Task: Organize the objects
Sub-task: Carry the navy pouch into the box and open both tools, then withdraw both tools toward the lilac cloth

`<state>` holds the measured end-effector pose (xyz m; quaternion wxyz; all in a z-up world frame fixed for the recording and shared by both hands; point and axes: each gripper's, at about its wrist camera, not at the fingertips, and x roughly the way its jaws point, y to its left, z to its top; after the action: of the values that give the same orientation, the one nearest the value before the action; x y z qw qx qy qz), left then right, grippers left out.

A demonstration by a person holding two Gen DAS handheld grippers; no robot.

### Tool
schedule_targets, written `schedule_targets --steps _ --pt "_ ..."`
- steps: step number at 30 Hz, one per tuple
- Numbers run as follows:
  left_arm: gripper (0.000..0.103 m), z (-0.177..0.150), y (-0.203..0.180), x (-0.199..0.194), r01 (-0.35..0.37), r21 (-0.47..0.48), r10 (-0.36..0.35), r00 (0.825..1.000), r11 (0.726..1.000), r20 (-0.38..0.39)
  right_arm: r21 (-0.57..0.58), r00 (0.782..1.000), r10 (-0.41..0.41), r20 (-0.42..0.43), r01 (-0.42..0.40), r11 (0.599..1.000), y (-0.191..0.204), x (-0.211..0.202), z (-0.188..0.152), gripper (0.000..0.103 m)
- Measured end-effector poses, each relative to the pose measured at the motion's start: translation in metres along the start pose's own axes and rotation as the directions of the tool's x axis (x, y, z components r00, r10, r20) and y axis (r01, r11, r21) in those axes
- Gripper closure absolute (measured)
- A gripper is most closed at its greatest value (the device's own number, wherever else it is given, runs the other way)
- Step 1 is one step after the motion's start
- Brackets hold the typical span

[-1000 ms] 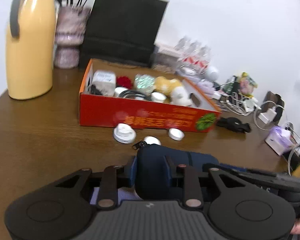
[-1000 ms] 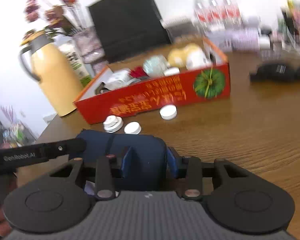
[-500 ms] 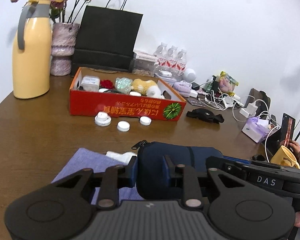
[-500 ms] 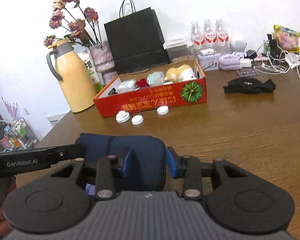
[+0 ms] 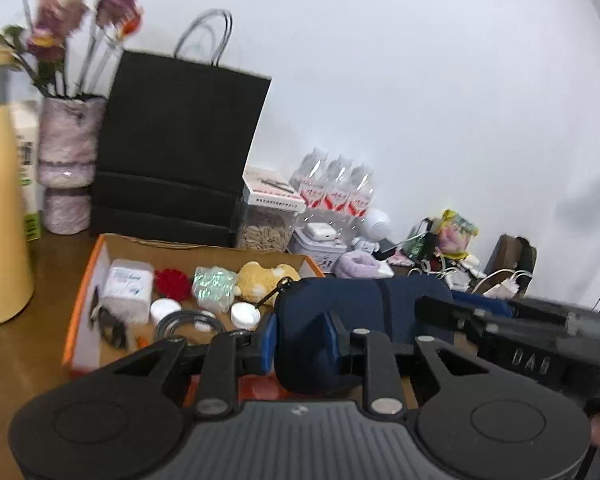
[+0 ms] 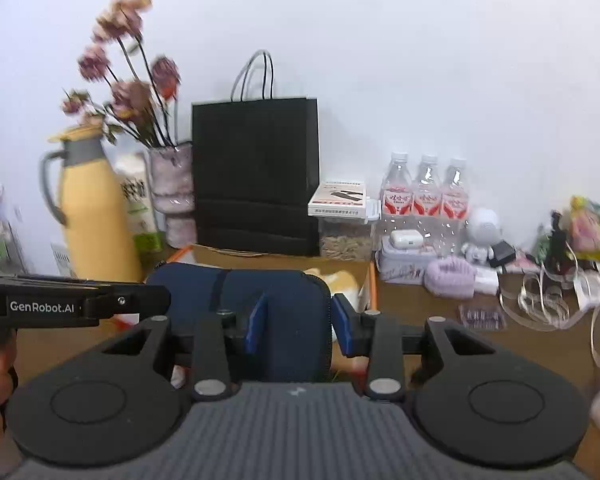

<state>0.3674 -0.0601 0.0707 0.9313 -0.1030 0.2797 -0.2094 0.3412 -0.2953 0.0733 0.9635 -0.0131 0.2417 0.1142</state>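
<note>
Both grippers, left point(image 5: 302, 340) and right point(image 6: 298, 322), narrowly apart, clamp navy zip pouch point(image 5: 364, 304) above red box point(image 5: 82, 280).

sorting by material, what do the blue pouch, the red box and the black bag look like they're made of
Blue pouch: looks like matte woven fabric over a semi-rigid shell, with a zipper along its edge. Red box: printed cardboard, with brown raw board showing inside. Black bag: likely matte paper, with stiff creases and thin cord handles.
</note>
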Motion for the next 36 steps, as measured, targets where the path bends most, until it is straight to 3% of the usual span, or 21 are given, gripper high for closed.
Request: schedule_targets --steps 5,8,10,11,12,15,16,17,18,19,20,22,23,29,32,36 --pt "0.081 0.012 0.021 0.082 -0.049 -0.020 0.046 0.990 0.999 -0.132 0.028 0.977 -0.002 -0.214 0.008 1.000 -0.026 0.090 0.015 0.066" --pt "0.083 0.002 0.031 0.139 -0.104 -0.011 0.097 0.957 0.994 -0.274 -0.002 0.931 -0.044 -0.363 0.046 0.999 -0.030 0.146 0.005 0.066" --pt "0.084 -0.008 0.039 0.170 -0.143 0.010 0.137 0.923 0.990 -0.361 -0.030 0.877 -0.062 -0.477 0.054 0.998 -0.030 0.181 -0.008 0.065" --pt "0.084 -0.011 0.041 0.176 -0.149 0.013 0.143 0.922 0.989 -0.361 -0.037 0.866 -0.075 -0.494 0.065 0.997 -0.028 0.191 -0.016 0.065" --pt "0.084 -0.012 0.043 0.177 -0.146 0.016 0.142 0.926 0.989 -0.351 -0.074 0.878 -0.099 -0.468 0.073 0.995 -0.023 0.193 -0.018 0.062" --pt "0.079 -0.008 0.040 0.174 -0.125 0.031 0.127 0.921 0.992 -0.368 -0.107 0.855 -0.128 -0.502 0.086 0.991 -0.013 0.203 -0.018 0.053" --pt "0.085 -0.006 0.038 0.171 -0.119 0.045 0.127 0.920 0.992 -0.371 -0.128 0.847 -0.117 -0.519 0.059 0.990 -0.008 0.206 -0.019 0.047" --pt "0.083 -0.004 0.037 0.165 -0.115 0.049 0.125 0.920 0.992 -0.371 -0.149 0.834 -0.123 -0.538 0.050 0.988 -0.005 0.208 -0.019 0.047" --pt "0.081 0.000 0.038 0.155 -0.094 0.044 0.103 0.928 0.995 -0.358 -0.157 0.821 -0.126 -0.556 0.045 0.987 -0.003 0.209 -0.018 0.046" --pt "0.078 0.006 0.041 0.139 -0.077 0.032 0.083 0.942 0.997 -0.324 -0.154 0.822 -0.125 -0.555 0.046 0.987 -0.001 0.205 -0.017 0.044" --pt "0.074 0.014 0.039 0.128 -0.086 0.034 0.093 0.951 0.996 -0.296 -0.152 0.837 -0.123 -0.533 0.049 0.987 -0.001 0.198 -0.014 0.042" --pt "0.065 0.027 0.037 0.100 -0.124 0.063 0.136 0.963 0.990 -0.232 -0.128 0.872 -0.124 -0.474 0.071 0.989 -0.005 0.178 -0.001 0.028" --pt "0.061 0.033 0.034 0.086 -0.143 0.083 0.157 0.967 0.986 -0.200 -0.107 0.884 -0.117 -0.453 0.076 0.991 -0.008 0.171 0.005 0.028" --pt "0.047 0.048 0.013 0.014 -0.211 0.173 0.226 0.971 0.962 -0.078 -0.014 0.924 -0.069 -0.375 0.068 0.998 -0.014 0.118 0.034 0.028" --pt "0.041 0.033 0.006 -0.022 -0.206 0.186 0.220 0.974 0.961 -0.059 -0.031 0.946 -0.063 -0.319 0.056 0.998 0.001 0.078 0.028 0.025" --pt "0.032 -0.019 0.002 -0.078 -0.198 0.192 0.208 0.978 0.961 -0.030 -0.022 0.979 -0.001 -0.206 -0.004 1.000 0.027 0.012 -0.011 0.009"
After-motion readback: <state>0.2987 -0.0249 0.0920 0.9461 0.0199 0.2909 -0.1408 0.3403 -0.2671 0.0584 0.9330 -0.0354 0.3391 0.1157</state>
